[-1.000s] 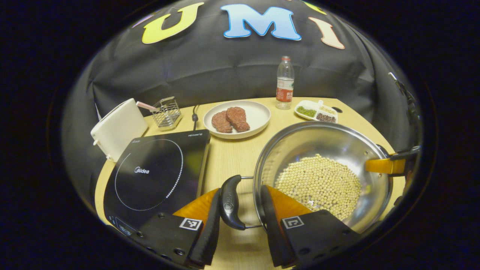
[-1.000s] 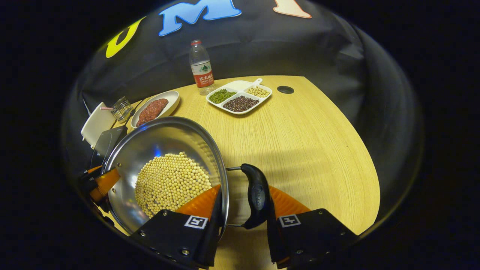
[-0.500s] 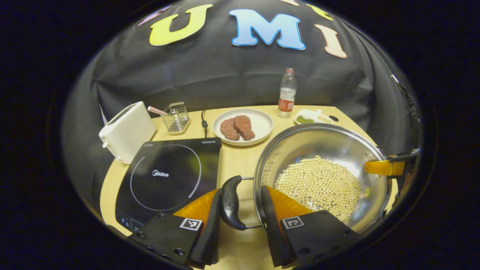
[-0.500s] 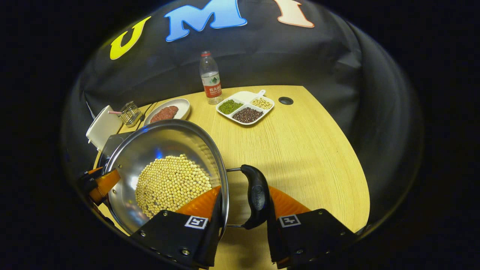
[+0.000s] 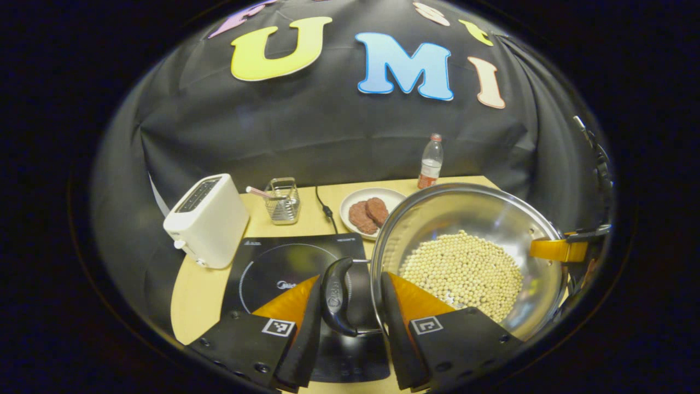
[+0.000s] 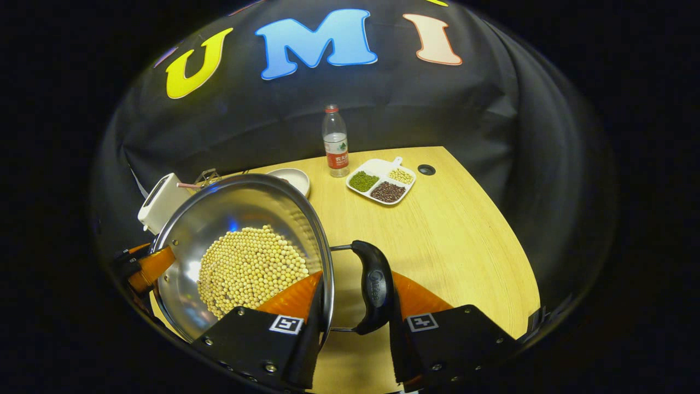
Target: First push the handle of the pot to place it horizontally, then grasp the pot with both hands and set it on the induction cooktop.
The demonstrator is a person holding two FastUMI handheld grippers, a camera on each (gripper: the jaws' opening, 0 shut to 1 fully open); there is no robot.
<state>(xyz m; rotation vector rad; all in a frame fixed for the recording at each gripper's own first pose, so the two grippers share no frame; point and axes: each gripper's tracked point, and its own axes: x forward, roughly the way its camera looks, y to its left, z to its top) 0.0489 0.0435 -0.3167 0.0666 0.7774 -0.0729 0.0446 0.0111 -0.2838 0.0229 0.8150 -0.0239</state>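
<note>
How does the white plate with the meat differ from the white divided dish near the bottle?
The plate is round with one open well; the divided dish is squarish, split into three compartments, with a small tab handle. The plate holds two reddish-brown meat patties; the dish holds green, dark and pale beans, one kind per compartment. The pot's rim partly hides the plate in the right gripper view; the dish is in full sight there. Both are white and rest on the wooden table.

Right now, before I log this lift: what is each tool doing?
Left tool: closed on the pot's left handle.
Right tool: closed across the pot's rim and right handle.
</note>
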